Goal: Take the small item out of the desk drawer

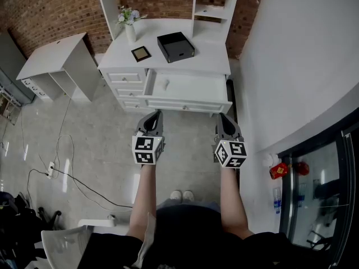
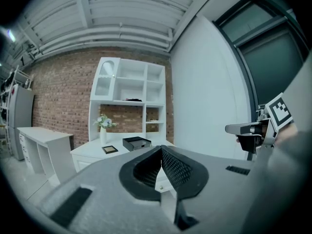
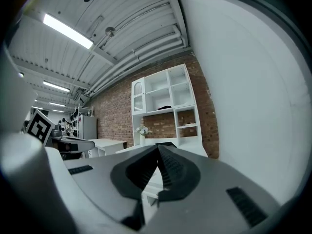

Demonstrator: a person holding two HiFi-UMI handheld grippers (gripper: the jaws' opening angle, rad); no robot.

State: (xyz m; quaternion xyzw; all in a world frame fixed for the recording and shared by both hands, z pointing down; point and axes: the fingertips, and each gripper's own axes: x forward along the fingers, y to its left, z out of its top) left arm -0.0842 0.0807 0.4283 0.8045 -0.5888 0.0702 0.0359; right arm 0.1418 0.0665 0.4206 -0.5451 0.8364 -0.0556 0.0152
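While both claws hang in front of the white wooden desk (image 1: 210, 52), neither holds anything. The left gripper (image 1: 153, 116) has its two dark ribbed jaws pressed together at the tips, with nothing between them. The right gripper (image 1: 224, 120) shows the same: jaws meeting at the tips and empty. In the head view the two are held side by side, well apart from each other, over the grey floor (image 1: 101, 150) just short of the drawer front.

The desk's wide white drawer (image 1: 196, 88) stands pulled out. In its left part lies a small pale item (image 1: 166, 84), too small to tell what it is; neither gripper touches it.

On the desktop behind the drawer sit a black open-topped box (image 1: 175, 46), a small dark square frame (image 1: 141, 53) to its left, and a white vase with flowers (image 1: 130, 29) further back. A second white table (image 1: 56, 55) stands apart to the left, against the red brick wall (image 1: 50, 10).
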